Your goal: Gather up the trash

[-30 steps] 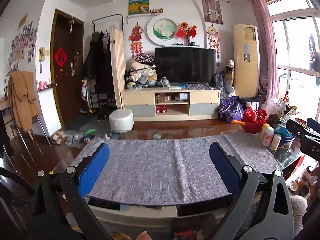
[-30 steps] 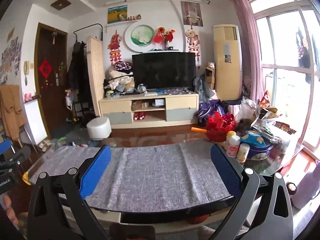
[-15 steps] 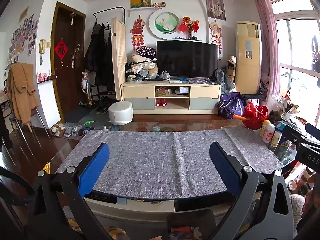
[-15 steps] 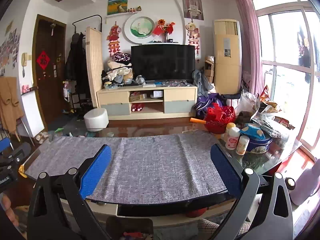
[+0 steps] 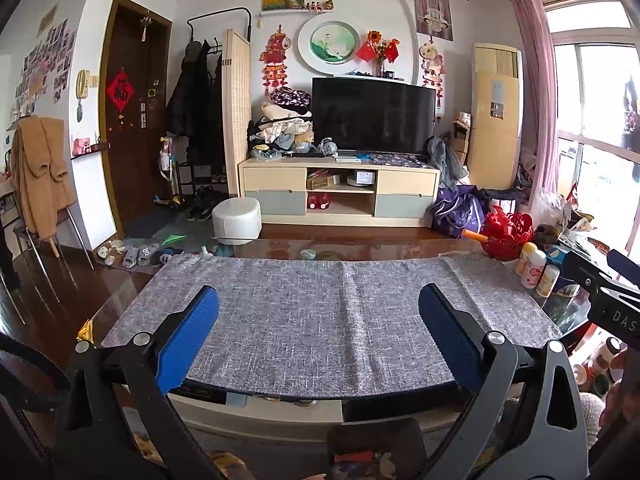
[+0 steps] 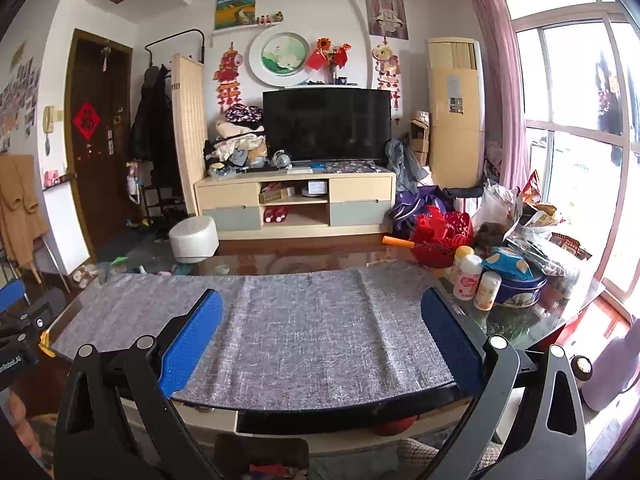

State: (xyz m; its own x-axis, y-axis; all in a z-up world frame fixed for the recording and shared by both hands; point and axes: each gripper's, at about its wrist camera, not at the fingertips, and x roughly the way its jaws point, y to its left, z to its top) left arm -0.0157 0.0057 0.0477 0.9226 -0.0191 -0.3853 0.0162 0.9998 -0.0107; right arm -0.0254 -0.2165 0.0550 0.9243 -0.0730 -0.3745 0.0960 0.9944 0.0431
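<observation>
Task looks barely begun, judging by both views: left claw (image 5: 318,328) and right claw (image 6: 320,332) are spread wide w/ nothing between the blue ribbed pads, both hanging over the near edge of the surface (image 6: 532,322). Grey cloth (image 6: 288,320) covers most of it: coarse woven, matte, a few lengthwise creases, no litter on it. Likely trash sits at the far right end: crinkly foil/plastic snack bags (image 6: 528,216) heaped near the window, beside a round blue tin (image 6: 516,286) and smooth plastic bottles (image 6: 466,278), plus a red openwork basket (image 6: 440,240). No bin or bag for collecting is visible, so everything's left to do: pick, carry, drop. Glass top is glossy, reflective.
</observation>
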